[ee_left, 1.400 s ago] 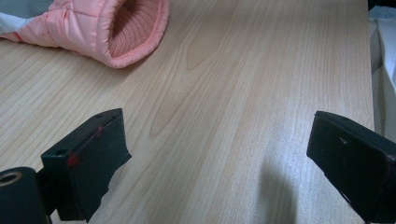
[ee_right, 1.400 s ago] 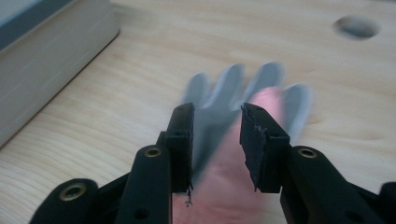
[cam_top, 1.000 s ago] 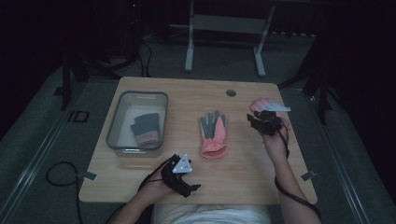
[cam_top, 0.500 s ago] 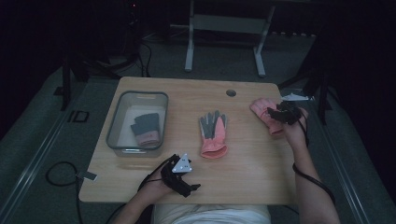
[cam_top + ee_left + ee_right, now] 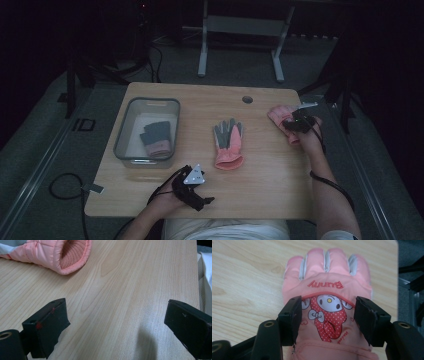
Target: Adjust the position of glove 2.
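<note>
- right hand-held gripper point(image 5: 327, 317) over pink bunny glove point(image 5: 328, 290) at surface point(image 5: 260, 185) right edge; jaws just been opening, apart, straddling glove back
- left hand-held gripper point(image 5: 117, 322) jaws apart, nothing between, near front edge

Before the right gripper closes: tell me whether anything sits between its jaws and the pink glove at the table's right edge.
Nothing visible does. The right gripper sits over the pink glove, its jaws having just been opening, one on either side of the glove's printed back. The right gripper view shows only glove fabric between the pads. The other glove lies apart at mid-table.
</note>
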Demonstrator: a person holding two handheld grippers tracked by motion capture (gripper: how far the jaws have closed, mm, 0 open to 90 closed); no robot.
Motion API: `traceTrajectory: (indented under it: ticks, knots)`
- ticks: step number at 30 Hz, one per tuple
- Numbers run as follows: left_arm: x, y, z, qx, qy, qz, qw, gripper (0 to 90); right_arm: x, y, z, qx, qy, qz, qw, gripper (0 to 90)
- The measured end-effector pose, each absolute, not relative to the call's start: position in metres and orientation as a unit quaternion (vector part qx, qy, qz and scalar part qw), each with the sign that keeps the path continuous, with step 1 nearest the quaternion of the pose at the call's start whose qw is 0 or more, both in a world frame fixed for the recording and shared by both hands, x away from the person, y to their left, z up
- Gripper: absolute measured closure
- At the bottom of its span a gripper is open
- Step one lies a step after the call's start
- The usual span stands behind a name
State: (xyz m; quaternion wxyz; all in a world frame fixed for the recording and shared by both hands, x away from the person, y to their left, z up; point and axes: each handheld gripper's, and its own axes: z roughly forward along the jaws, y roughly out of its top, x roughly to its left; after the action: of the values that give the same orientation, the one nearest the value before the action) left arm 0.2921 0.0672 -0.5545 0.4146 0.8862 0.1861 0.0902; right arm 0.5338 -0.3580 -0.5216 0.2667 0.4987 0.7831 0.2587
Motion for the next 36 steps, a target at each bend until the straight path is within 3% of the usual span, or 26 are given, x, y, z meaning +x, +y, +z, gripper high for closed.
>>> traceTrajectory:
  ticks: [5,11,17,25,31,36]
  knots:
    - [0.292,0.067,-0.555,0.887,0.184,0.09,0.414,4.6,0.536,-0.36,-0.529,0.505,0.781,0.264,0.255,46.5]
    - [0.292,0.067,-0.556,0.887,0.185,0.089,0.414,4.6,0.538,-0.364,-0.528,0.515,0.779,0.267,0.237,69.7]
    - [0.292,0.067,-0.556,0.886,0.185,0.09,0.415,4.6,0.541,-0.366,-0.526,0.535,0.767,0.27,0.231,82.0]
    - [0.293,0.067,-0.556,0.886,0.183,0.093,0.415,4.6,0.528,-0.353,-0.509,0.557,0.743,0.268,0.258,85.7]
    - [0.293,0.067,-0.556,0.887,0.182,0.095,0.413,4.6,0.49,-0.338,-0.469,0.577,0.704,0.309,0.276,86.0]
    - [0.291,0.067,-0.556,0.887,0.179,0.098,0.414,4.6,0.465,-0.318,-0.458,0.592,0.69,0.312,0.275,86.0]
